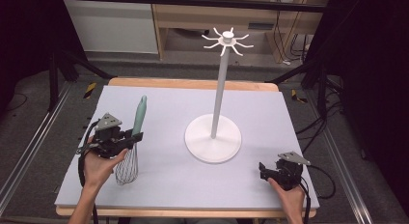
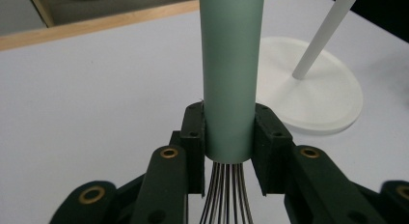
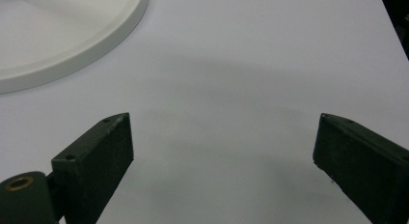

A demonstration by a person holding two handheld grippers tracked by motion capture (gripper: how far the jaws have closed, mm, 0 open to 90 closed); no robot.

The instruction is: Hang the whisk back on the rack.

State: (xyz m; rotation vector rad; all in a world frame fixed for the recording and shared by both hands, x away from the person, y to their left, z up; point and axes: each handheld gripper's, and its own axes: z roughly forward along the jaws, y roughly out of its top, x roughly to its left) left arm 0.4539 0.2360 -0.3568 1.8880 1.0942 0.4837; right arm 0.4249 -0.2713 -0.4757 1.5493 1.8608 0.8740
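Observation:
A whisk with a pale green handle and steel wires lies at the table's left, handle pointing away. My left gripper is shut on the handle's lower end, just above the wires. A white stand with a round base, a tall pole and hook arms on top rises at the table's middle. Its base lies right of the handle in the left gripper view. My right gripper rests open near the front right corner, nothing between its jaws.
The table is covered by a pale lilac mat with a wooden rim at the far side. The stand's base lies ahead and left of the right gripper. Dark frame legs and cables stand beside the table.

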